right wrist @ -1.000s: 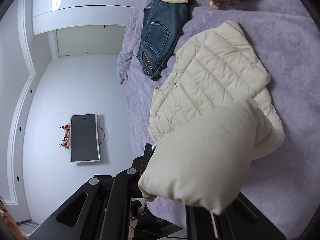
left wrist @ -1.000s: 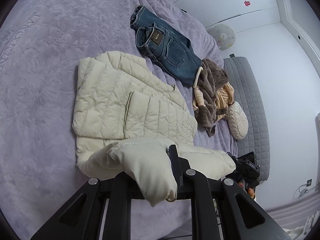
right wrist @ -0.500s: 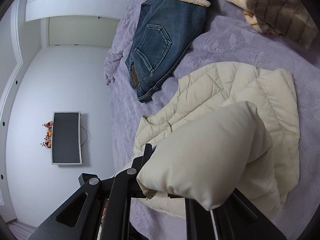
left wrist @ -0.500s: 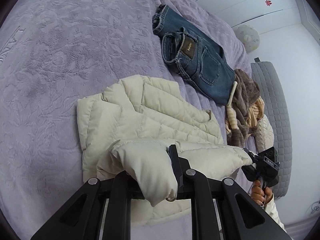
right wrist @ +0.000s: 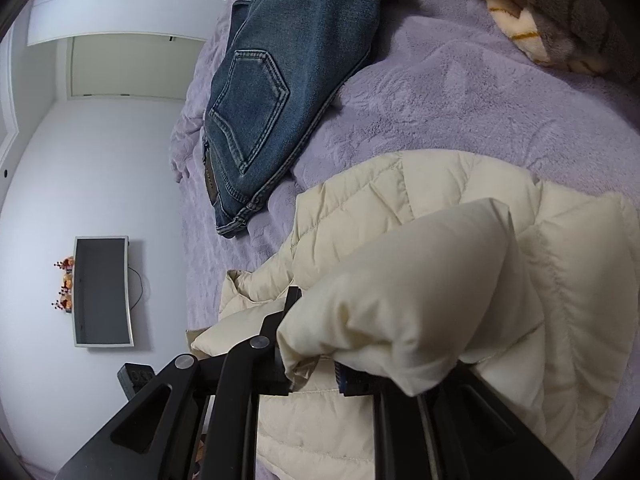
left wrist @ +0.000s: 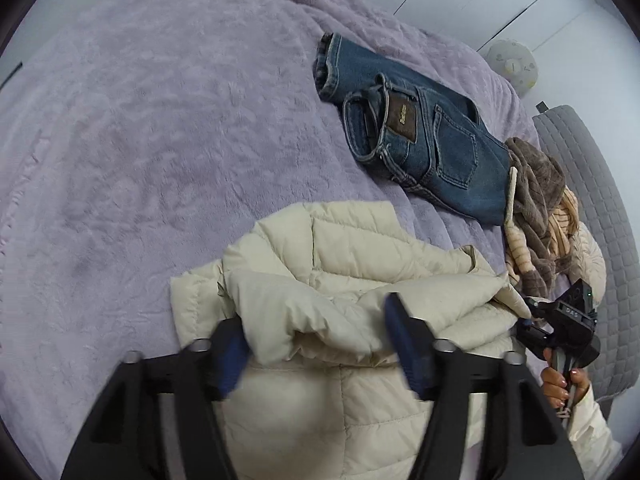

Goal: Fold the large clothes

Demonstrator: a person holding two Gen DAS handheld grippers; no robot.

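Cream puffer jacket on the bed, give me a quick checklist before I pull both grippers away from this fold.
1. Left gripper let go: ok. Its jaws have just been opening and stand wide, the cream puffer jacket loose between them.
2. Right gripper let go: not ok. Its jaws have just been opening, but the folded edge still bunches over them.
3. Folded flap resting on the jacket body: ok.
4. Jeans clear of the jacket: ok, purple blanket shows between them.
5. Fold edges lined up: cannot tell, the near side is hidden.

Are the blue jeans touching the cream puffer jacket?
Apart. The left wrist view shows purple blanket between the jeans and the jacket.
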